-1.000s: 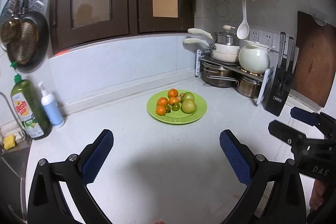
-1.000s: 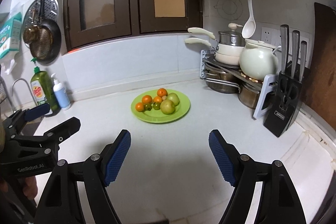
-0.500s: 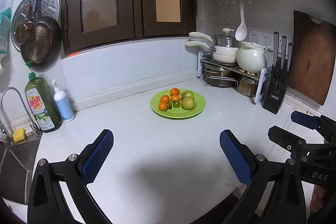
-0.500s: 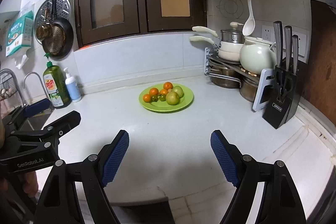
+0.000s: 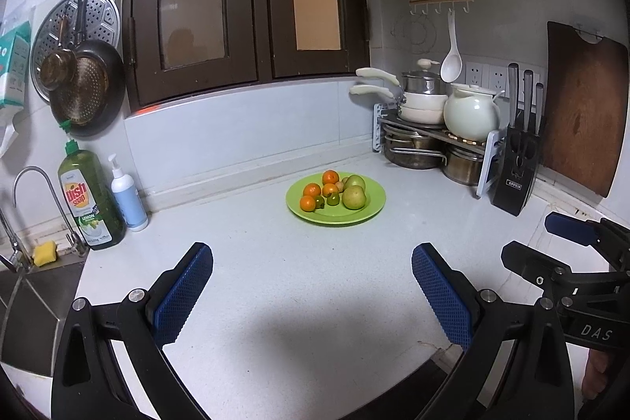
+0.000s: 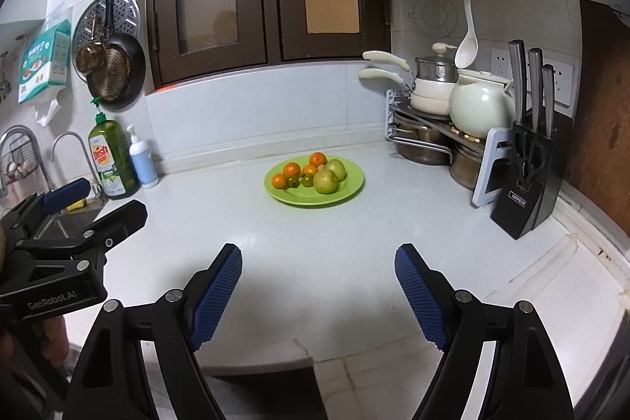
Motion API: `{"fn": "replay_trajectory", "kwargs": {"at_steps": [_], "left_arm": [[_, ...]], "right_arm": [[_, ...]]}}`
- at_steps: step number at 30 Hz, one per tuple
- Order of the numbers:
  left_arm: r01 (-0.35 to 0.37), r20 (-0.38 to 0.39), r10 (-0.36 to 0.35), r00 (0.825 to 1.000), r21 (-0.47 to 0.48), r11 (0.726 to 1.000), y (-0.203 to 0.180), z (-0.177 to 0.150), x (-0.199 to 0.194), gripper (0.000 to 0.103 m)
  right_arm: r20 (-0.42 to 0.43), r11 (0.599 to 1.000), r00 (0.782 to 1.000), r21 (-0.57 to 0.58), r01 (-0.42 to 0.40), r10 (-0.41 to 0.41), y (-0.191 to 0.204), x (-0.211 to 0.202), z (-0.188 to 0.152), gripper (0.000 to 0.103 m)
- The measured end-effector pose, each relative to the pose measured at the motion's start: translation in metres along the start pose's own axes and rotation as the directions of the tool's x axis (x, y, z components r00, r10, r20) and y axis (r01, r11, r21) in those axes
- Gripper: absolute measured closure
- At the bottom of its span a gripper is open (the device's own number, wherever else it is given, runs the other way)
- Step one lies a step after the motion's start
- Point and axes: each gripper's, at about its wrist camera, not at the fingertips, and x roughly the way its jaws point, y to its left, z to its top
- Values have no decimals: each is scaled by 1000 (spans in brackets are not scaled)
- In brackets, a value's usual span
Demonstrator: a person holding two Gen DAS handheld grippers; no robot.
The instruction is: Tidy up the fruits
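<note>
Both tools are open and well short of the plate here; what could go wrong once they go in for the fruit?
1. The fruits sit packed on the green plate; gripping one may nudge neighbours over its shallow rim.
2. The plate sits loose on the counter, so a push may slide it.
3. The right tool and left tool are side by side and could collide reaching together.

Green plate (image 5: pixel 372 209) mid-counter w/ oranges (image 5: pixel 312 190), 2 green apples (image 5: pixel 353 197), sm. green fruits (image 5: pixel 333 198); all bunched together
</note>
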Motion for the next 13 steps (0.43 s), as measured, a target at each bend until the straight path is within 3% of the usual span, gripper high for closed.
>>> {"fn": "replay_trajectory", "kwargs": {"at_steps": [13], "left_arm": [[-8,-21,7,1000,-14,1000,-2,-2,3,0]], "right_arm": [[-12,1000,1000,0,-4,4,-1,2,-2,23]]}}
